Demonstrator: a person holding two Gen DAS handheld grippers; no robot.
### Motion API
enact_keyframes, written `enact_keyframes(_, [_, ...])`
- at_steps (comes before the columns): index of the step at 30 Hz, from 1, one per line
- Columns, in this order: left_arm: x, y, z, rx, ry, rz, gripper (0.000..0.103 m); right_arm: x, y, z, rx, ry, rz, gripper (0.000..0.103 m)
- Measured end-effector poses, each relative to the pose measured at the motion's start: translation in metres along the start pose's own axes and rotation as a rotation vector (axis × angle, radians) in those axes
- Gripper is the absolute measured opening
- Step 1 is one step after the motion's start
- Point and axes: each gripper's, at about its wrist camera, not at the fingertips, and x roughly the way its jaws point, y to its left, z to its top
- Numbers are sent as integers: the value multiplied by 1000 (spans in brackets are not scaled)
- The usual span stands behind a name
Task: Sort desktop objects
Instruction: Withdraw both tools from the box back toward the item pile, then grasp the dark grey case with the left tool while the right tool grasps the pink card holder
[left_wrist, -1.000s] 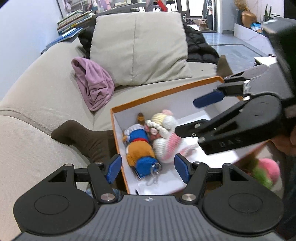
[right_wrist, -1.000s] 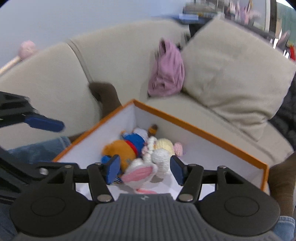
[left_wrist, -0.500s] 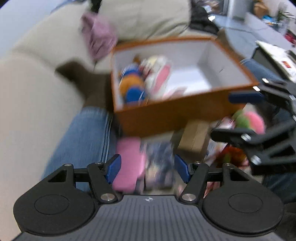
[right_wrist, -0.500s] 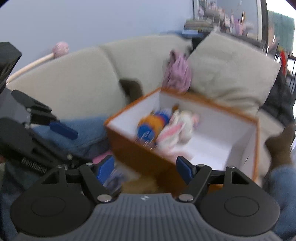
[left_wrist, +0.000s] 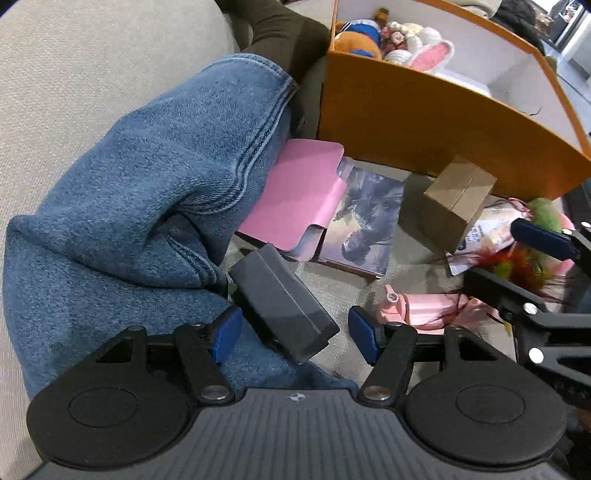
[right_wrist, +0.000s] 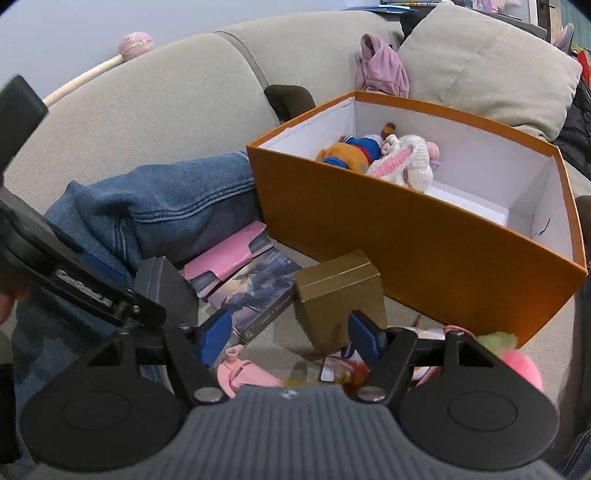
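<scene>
An orange box (right_wrist: 424, 236) (left_wrist: 424, 122) on the sofa holds plush toys (right_wrist: 391, 157) (left_wrist: 402, 44). In front of it lie a dark grey case (left_wrist: 282, 302), a pink folder (left_wrist: 299, 195), a picture book (left_wrist: 364, 221) (right_wrist: 255, 291), a gold carton (right_wrist: 338, 295) (left_wrist: 456, 206), a pink item (left_wrist: 421, 308) and a feathery toy (left_wrist: 517, 258). My left gripper (left_wrist: 295, 334) is open, its fingers either side of the grey case. My right gripper (right_wrist: 291, 334) is open and empty, low over the gold carton.
A blue-jeaned leg (left_wrist: 147, 206) lies left of the items, touching the folder and case. A beige cushion (right_wrist: 487, 70), a purple cloth (right_wrist: 380, 66) and a dark sock (right_wrist: 291, 101) sit behind the box. A pink plush (right_wrist: 517, 365) lies at the right.
Both grippers have pulled back from over the box and dropped to the loose items in front of it. The white rabbit plush now lies in the box.
</scene>
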Motion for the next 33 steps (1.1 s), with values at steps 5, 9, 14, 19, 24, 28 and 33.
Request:
enact_keyframes(5, [14, -8, 3, 1, 26, 20, 64, 1, -4, -4, 9, -2, 12, 72])
enact_keyframes(9, [15, -10, 1, 3, 11, 33, 61, 0, -9, -5, 11, -6, -31, 71])
enact_keyframes(14, [3, -7, -8, 38, -34, 19, 53, 7, -14, 0, 21, 14, -39, 72])
enact_keyframes(19, [-20, -11, -15, 106, -117, 17, 48, 15, -10, 6, -19, 24, -59, 72])
enact_keyframes(24, [-38, -12, -14, 137, -189, 3, 41, 26, -16, 21, -81, 59, -104, 75])
enact_keyframes(28, [-51, -14, -6, 156, -258, -1, 40, 38, -12, 39, -187, 103, -112, 76])
enact_keyframes(33, [-45, -8, 4, 133, -286, -10, 39, 41, -1, 58, -210, 100, -27, 74])
